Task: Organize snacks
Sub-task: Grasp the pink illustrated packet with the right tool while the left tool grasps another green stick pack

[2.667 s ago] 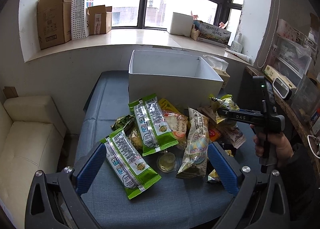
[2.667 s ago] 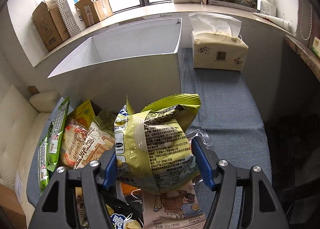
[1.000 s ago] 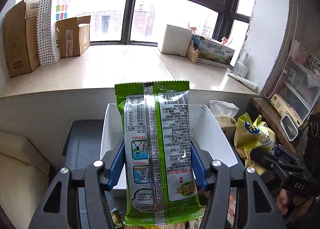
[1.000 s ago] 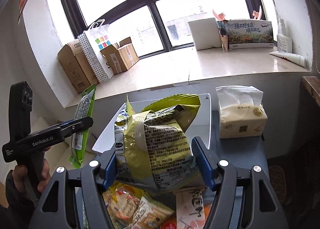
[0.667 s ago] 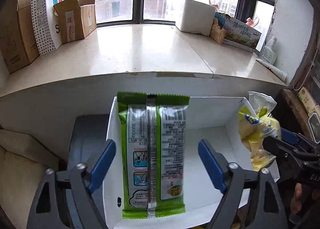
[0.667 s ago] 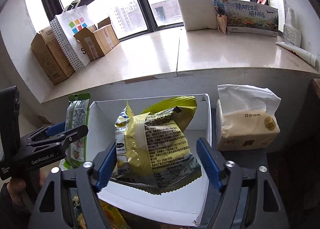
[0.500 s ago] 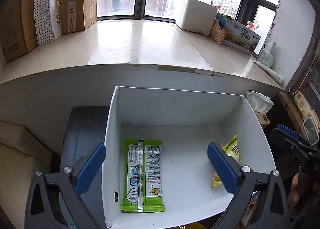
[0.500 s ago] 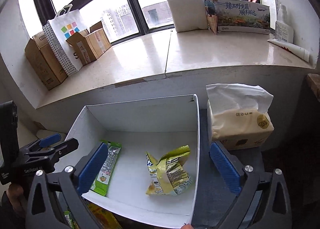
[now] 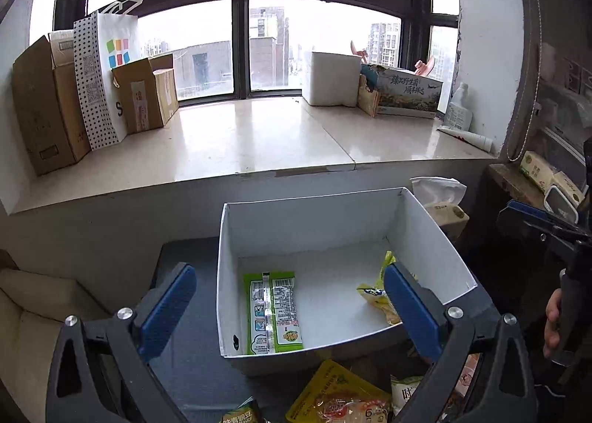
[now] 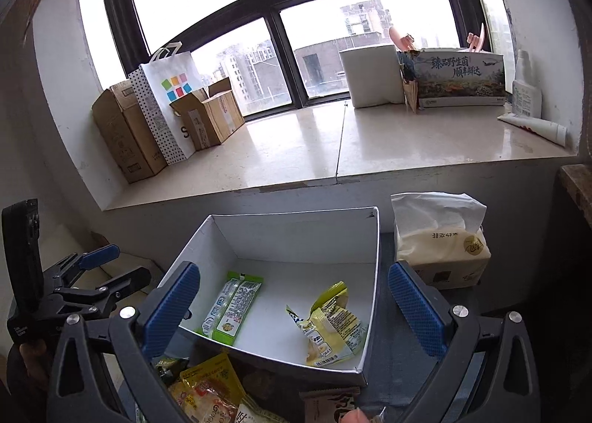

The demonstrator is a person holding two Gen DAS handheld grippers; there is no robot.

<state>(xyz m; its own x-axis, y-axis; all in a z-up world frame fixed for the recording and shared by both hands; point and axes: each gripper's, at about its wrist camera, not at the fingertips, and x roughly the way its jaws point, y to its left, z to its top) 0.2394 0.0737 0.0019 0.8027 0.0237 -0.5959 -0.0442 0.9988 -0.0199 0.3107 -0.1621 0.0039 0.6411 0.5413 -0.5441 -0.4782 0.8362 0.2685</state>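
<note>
A white open box [image 9: 333, 217] [image 10: 296, 238] stands on the blue-grey table. Inside lie a green snack packet [image 9: 273, 312] [image 10: 231, 306] on the left and a yellow-green snack bag [image 9: 377, 301] [image 10: 329, 326] on the right. My left gripper [image 9: 288, 306] is open and empty above the box's near edge; it also shows in the right wrist view [image 10: 107, 271]. My right gripper [image 10: 292, 308] is open and empty over the box; it shows at the right edge of the left wrist view [image 9: 536, 219]. More snack packets [image 9: 340, 400] [image 10: 207, 393] lie in front of the box.
A tissue pack [image 10: 440, 249] [image 9: 440, 201] stands right of the box. The window sill [image 9: 259, 134] behind holds cardboard boxes [image 9: 40, 104], a dotted paper bag [image 9: 103, 75] and a white box [image 9: 333, 79]. A cream sofa [image 9: 29, 319] is at the left.
Both grippers have pulled back and up from the box, so it looks smaller. The green packet and the yellow-green bag stay lying inside.
</note>
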